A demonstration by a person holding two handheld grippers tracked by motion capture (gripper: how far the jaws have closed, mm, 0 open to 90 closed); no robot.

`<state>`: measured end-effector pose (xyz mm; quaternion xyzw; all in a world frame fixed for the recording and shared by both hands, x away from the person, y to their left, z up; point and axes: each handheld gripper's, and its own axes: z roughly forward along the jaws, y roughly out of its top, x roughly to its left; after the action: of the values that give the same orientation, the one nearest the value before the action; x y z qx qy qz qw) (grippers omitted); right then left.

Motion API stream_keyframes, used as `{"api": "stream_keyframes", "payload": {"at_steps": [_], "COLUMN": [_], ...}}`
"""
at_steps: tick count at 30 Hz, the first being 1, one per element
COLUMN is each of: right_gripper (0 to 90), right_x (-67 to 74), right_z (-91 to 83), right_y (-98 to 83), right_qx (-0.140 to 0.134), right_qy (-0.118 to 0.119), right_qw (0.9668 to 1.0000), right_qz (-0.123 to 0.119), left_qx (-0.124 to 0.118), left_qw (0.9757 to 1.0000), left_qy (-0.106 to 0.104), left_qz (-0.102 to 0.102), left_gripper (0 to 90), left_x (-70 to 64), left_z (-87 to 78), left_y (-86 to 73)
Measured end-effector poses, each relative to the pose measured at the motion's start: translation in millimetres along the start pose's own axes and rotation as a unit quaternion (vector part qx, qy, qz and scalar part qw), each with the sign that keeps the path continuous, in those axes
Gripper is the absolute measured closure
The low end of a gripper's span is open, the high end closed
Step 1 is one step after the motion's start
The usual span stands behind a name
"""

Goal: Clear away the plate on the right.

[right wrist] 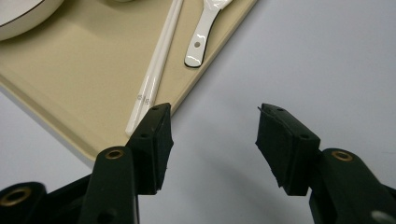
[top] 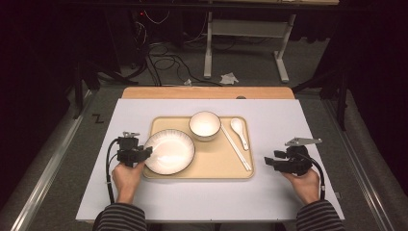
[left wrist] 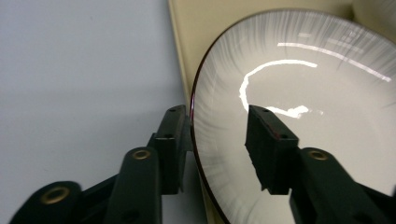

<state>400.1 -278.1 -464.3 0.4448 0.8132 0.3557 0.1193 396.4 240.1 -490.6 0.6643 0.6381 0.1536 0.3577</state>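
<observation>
1. At the lower left of the high view, the left gripper (top: 146,153) sits at the plate's (top: 169,151) left rim; a hand (top: 126,176) holds it from below.
2. In the left gripper view its fingers (left wrist: 266,140) stand apart on either side of that rim, one over the plate's white face, one outside it, with gaps showing, so nothing is clamped.
3. At the lower right, the right gripper (top: 270,161) rests over the bare desk (top: 202,202), just right of the tray (top: 211,168); its fingers (right wrist: 287,144) are spread wide and hold nothing.
4. The plate lies in the tray's left half.
5. Farther up the frame, the bowl (top: 205,125) stands at the tray's top centre.
6. Right of it lie the chopsticks (top: 235,147) and the spoon (top: 239,131).
</observation>
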Motion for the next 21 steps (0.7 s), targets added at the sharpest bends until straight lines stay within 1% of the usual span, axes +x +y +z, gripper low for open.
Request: {"api": "stream_keyframes", "payload": {"at_steps": [1,2,3,4,5,8,9,11,12,14,16,19,21], "right_gripper": [46.4,46.4,46.4,46.4,46.5,46.5,46.5,46.5,46.4,46.4,46.4,46.5,46.5], "right_x": [0.0,0.0,-0.2,0.0,0.0,0.4,0.4,0.3,0.0,-0.6,-0.9,-1.0,-0.4], "right_z": [0.0,0.3,0.4,0.6,0.3,1.0,1.7,0.6,1.1,0.9,1.0,1.6,1.7], "right_y": [0.0,-0.1,-0.3,-0.4,-0.2,-0.3,-0.4,-0.3,-0.6,-0.9,-1.6,-2.1,-1.8], "right_qx": [0.0,-0.002,-0.003,-0.001,0.002,0.004,0.0,0.005,0.0,0.0,0.0,0.003,0.002], "right_qy": [0.0,0.001,0.001,0.001,0.001,0.002,0.002,0.004,0.003,0.002,0.002,0.003,0.003], "right_qw": [1.0,1.0,1.0,1.0,1.0,1.0,1.0,1.0,1.0,1.0,1.0,1.0,1.0], "right_qz": [0.0,0.001,0.0,0.002,0.001,-0.001,-0.002,-0.002,-0.002,-0.002,-0.002,-0.005,-0.005], "left_qx": [0.0,0.002,0.003,0.008,0.009,0.018,0.022,0.025,0.029,0.015,-0.001,0.001,-0.006], "left_qw": [1.0,1.0,1.0,0.9999,0.9999,0.9996,0.9995,0.9993,0.9991,0.9994,0.9996,0.9994,0.9995], "left_qy": [0.0,0.001,0.0,0.005,0.007,0.014,0.018,0.02,0.023,0.022,0.019,0.028,0.024], "left_qz": [0.0,0.002,0.003,0.007,0.012,0.018,0.017,0.019,0.021,0.023,0.019,0.02,0.02], "left_gripper": [55.4,55.4,52.8,50.5,49.6,47.0,46.1,44.6,44.1,43.7,43.5,43.4,43.2], "left_x": [0.0,-0.1,-0.2,-1.0,-1.0,-1.5,-2.0,-2.5,-3.0,-3.2,-2.7,-2.4,-3.5], "left_z": [0.0,1.1,1.7,2.6,3.2,4.9,5.7,6.1,6.3,3.5,-1.2,-2.2,-5.0], "left_y": [0.0,-0.1,-0.2,-0.3,-0.6,-0.9,-0.9,-0.9,-0.9,-0.8,-0.5,-1.0,-1.0]}}
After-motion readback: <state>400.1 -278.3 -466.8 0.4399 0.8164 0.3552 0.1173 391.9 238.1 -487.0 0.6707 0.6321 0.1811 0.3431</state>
